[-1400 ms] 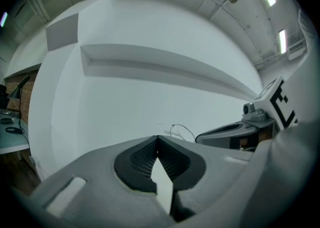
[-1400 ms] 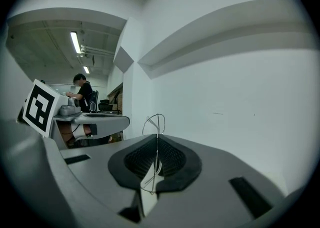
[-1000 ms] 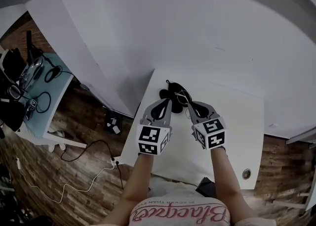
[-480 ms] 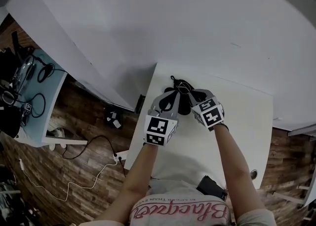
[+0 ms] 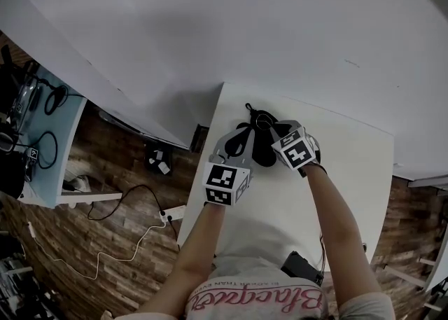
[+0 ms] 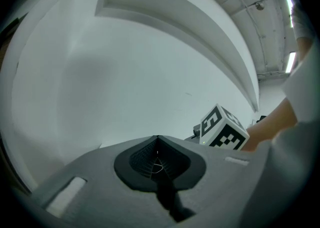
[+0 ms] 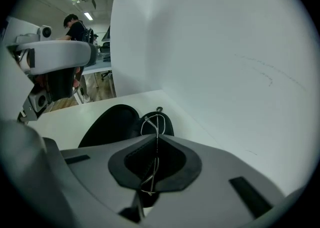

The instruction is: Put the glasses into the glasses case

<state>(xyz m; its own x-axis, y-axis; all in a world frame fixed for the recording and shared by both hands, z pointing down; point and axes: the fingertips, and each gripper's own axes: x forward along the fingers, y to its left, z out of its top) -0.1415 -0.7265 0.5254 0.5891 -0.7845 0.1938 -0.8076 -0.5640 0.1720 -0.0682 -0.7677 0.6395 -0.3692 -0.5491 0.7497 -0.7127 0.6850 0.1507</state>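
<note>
The black glasses case (image 5: 264,152) lies open near the far left corner of the white table (image 5: 343,171). My right gripper (image 5: 277,129) is shut on the thin wire-framed glasses (image 7: 155,122). In the right gripper view they stick out past the jaws, just above the open case (image 7: 111,123). In the head view the glasses (image 5: 261,122) show over the far end of the case. My left gripper (image 5: 242,136) hovers at the case's left side, tilted up at the wall. Its jaws (image 6: 158,137) are shut, with only a thin wire glint between the pads. The right gripper's marker cube (image 6: 223,129) shows beside it.
A white wall rises right behind the table. A dark flat object (image 5: 302,267) lies at the table's near edge. Left of the table, on the wooden floor, are a small box (image 5: 159,160) and cables, and a pale side desk (image 5: 43,145) with gear.
Both grippers have moved away from me toward the case. The right one has carried the glasses over the open case, and the left has closed in at the case's left side.
</note>
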